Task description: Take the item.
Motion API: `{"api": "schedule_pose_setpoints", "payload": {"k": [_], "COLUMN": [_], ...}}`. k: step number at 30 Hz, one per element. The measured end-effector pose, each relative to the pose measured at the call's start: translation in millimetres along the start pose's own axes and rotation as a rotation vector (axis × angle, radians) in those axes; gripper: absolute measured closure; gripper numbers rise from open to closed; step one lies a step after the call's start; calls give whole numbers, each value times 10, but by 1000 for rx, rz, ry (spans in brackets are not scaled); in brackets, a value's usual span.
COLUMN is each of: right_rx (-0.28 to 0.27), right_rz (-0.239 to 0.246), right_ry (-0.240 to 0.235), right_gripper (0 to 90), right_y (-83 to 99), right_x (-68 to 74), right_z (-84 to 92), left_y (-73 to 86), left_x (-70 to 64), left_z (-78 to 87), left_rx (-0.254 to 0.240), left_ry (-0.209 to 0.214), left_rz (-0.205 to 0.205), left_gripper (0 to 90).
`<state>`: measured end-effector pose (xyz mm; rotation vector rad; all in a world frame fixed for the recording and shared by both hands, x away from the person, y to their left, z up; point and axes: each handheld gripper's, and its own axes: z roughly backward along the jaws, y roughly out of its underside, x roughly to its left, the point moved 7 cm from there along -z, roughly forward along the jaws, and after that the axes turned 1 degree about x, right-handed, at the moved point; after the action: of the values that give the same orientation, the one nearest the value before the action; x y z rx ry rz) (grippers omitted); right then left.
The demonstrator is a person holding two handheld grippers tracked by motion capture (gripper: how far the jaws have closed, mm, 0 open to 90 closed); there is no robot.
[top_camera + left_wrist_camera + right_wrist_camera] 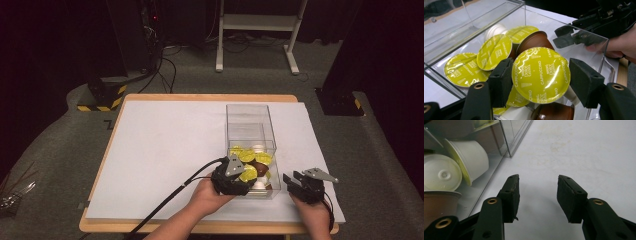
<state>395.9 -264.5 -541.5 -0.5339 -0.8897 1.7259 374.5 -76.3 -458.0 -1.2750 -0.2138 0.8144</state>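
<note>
The left hand-held gripper is clenched on a yellow-lidded capsule at the clear box's 6 o'clock end, seemingly to lift it out, while the right hand-held gripper waits released over the bench at the box's 3 o'clock; the capsule's body is hidden behind its lid.

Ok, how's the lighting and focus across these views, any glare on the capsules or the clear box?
High view: table lit, surroundings dark, capsules small. Left gripper view: sharp, white glare streaks on the held capsule's yellow foil lid, reflections on the clear box. Right gripper view: soft shadow under jaws, box capsules slightly blurred.
</note>
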Motion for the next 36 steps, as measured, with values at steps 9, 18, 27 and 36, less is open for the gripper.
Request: {"api": "schedule_pose_setpoints", "payload": {"k": [9, 18, 27, 36], "right_rx": [0, 4, 10, 13], "right_rz": [1, 10, 15, 18], "right_ry": [1, 0, 6, 9], "right_gripper": [529, 529, 529, 529], "right_y": [-1, 1, 3, 3], "right_x": [-2, 8, 13, 12], "right_z": [-2, -4, -12, -17], "left_y": [-95, -168, -243, -310], "left_x": [2, 0, 24, 90], "left_z": [54, 116, 202, 252], "left_rx": [-51, -88, -116, -137], "left_ry": [12, 16, 12, -1], "left_rz": [25, 19, 14, 28], "left_gripper": [380, 380, 381, 381]}}
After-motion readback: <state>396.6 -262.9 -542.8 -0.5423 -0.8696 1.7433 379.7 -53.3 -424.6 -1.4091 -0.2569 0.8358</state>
